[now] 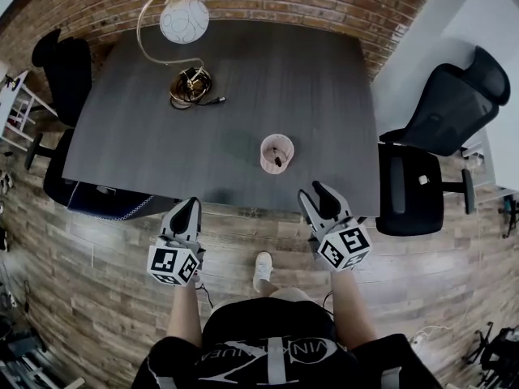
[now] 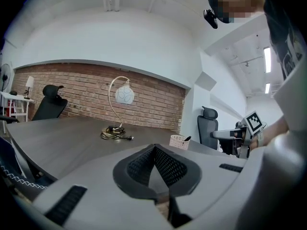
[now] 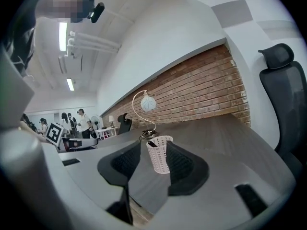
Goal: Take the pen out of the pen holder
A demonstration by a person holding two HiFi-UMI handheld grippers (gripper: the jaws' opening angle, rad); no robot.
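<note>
Holds the right gripper (image 1: pixel 311 193) with jaws spread wide and nothing between them, just off the near edge of the table (image 1: pixel 268 79) and pointed at the pen holder (image 1: pixel 276 153); holds the left gripper (image 1: pixel 191 207) well apart from it, also short of the table, jaws pressed together on nothing. Shows from the head view the pale pen holder upright on the near right part of the table, the dark pen (image 1: pixel 279 160) inside it, and a lamp (image 1: pixel 183 19) far back to the left. Looks along the left gripper's closed jaws and finds the pen holder (image 2: pixel 179 141) off to the right and well away, the pen (image 2: pixel 187 138) poking over the rim. Looks along the right gripper's parted jaws and frames the pen holder (image 3: pixel 159 155) squarely between them, yet clearly ahead and untouched. Reads as the approach step, pen not yet grasped. Calls next for bringing the right gripper forward and over the rim, setting the jaws either side of the pen's exposed end, closing on that alone and lifting straight up; may call for the left gripper to steady the light pen holder against tipping
</note>
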